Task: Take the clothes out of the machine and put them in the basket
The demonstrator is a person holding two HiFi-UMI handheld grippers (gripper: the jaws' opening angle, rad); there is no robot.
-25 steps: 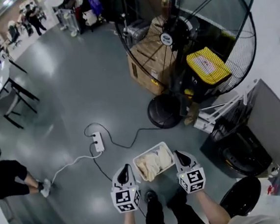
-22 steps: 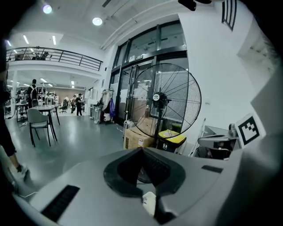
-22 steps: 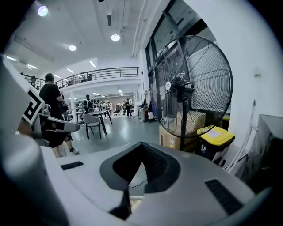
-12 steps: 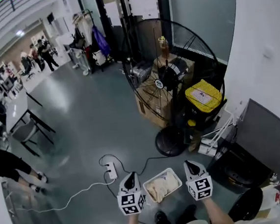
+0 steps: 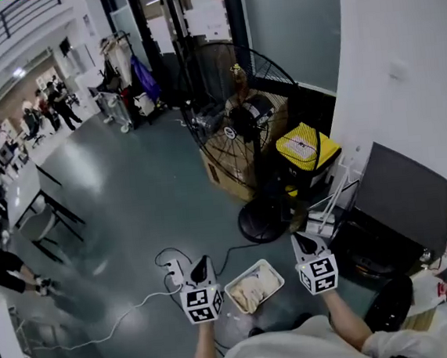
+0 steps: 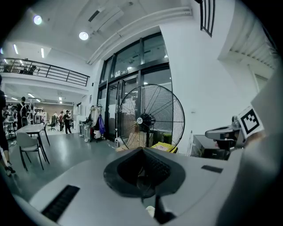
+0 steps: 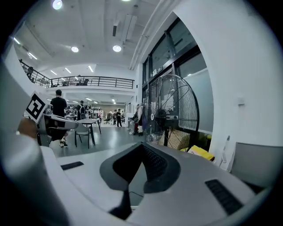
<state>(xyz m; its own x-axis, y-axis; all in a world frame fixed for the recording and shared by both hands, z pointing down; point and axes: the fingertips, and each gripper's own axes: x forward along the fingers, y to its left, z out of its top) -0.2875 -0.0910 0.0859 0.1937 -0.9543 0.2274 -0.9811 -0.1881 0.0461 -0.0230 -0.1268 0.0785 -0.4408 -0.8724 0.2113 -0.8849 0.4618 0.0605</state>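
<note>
- Your left tongs (image 5: 202,263) are pressed together and nothing hangs from them. They sit low in the middle of the head view, just left of the basket.
- Your right tongs (image 5: 299,239) are also pressed together and empty. They sit just right of the basket, between it and the machine.
- The basket (image 5: 252,268) stands on the floor between your two tongs with pale clothes (image 5: 254,291) heaped inside. Its long edges run slantwise across the frame.
- The dark machine (image 5: 402,196) fills the lower right, backed against the white wall (image 5: 385,64). Its round door (image 5: 389,305) stands open at the bottom edge of the frame, near your right forearm.
- The big standing fan (image 5: 230,126) rises above the basket. Its round base (image 5: 261,226) sits near the basket's upper edge and close to the machine's left side, so room is tight there.
- A yellow box (image 5: 307,144) and a cardboard box (image 5: 227,174) crowd in behind the fan.
- A power strip (image 5: 174,277) lies on the floor just left of your left tongs, and its white cable (image 5: 112,327) trails toward the lower left.
- The widest room is the grey floor (image 5: 122,184) toward the upper left. It ends at a chair (image 5: 43,227) and a person's leg (image 5: 4,270) at the left edge.
</note>
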